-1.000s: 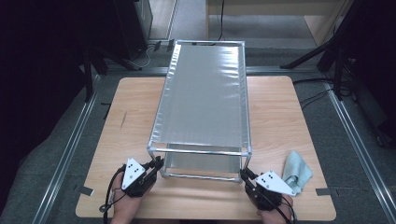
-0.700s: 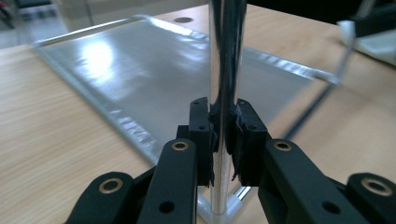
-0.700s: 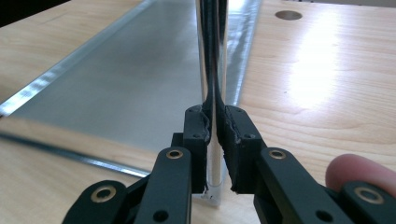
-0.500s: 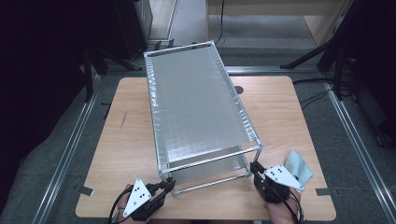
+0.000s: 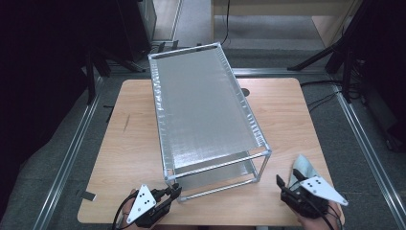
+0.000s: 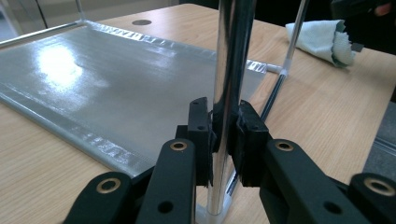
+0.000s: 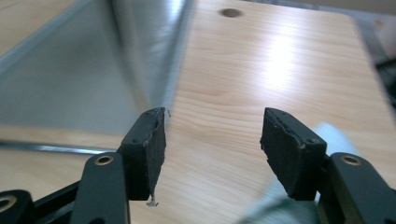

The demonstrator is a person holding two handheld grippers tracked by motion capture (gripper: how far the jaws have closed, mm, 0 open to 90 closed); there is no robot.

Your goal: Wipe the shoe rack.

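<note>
The rack [image 5: 206,115], a two-tier frame of chrome tubes with translucent ribbed shelf panels, stands askew on the desk [image 5: 287,124], its far end overhanging the desk's back edge and its near end close to the person's side. The left gripper [image 5: 173,190] has its fingers [image 6: 201,135] clamped on the near-left upright post [image 6: 229,93], just above the foot. The right gripper [image 5: 283,184] sits apart from the near-right post; its fingers [image 7: 149,144] have just been opening and stand apart with nothing between them. A pale cloth [image 5: 302,167] lies just beside the right gripper.

Assessment: the rack appears light for its bulk and stiff in the frame, though the thin shelf panels likely flex and should not bear a grip. The polished tubes look slippery; a single-post hold probably lets the rack pivot. Sound purchase lies on the corner posts near the joints, one in each gripper.
</note>
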